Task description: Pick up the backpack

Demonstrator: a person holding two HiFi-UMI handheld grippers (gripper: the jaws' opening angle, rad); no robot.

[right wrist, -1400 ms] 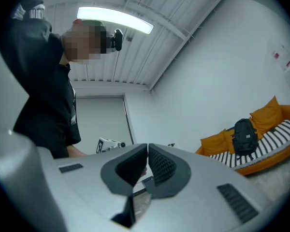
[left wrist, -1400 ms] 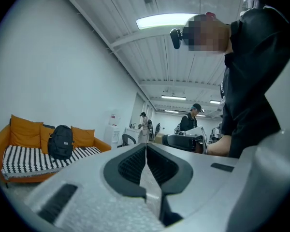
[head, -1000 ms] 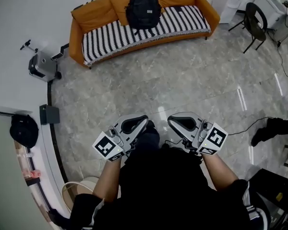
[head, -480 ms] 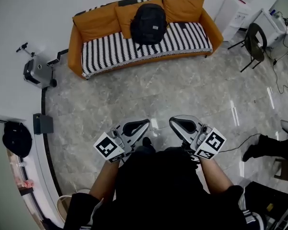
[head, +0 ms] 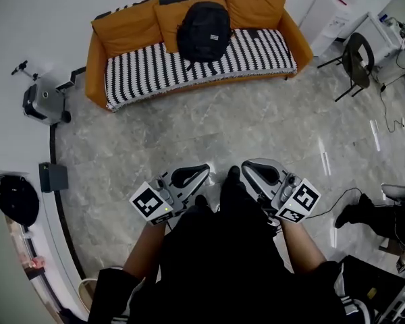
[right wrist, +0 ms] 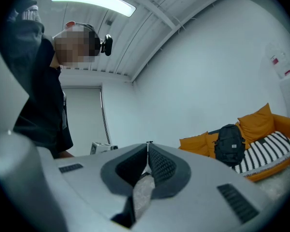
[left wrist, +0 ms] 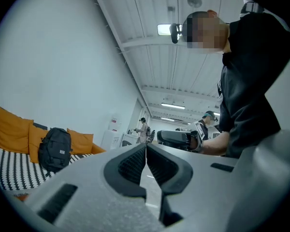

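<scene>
While the left gripper (head: 204,170) and right gripper (head: 247,167) both hold their jaws pressed together on nothing, one black backpack (head: 203,31) sits upright against three orange cushions (head: 125,27) on one striped sofa (head: 142,69), well apart across the floor (head: 209,127).

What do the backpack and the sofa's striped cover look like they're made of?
Backpack: likely black synthetic fabric, matte, soft rounded shape. Striped cover: black-and-white woven or knitted cloth, matte, draped over the orange sofa's seat; exact fibre unclear.

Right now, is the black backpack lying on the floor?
No, the black backpack sits upright on the orange sofa, leaning against its back cushions.
</scene>
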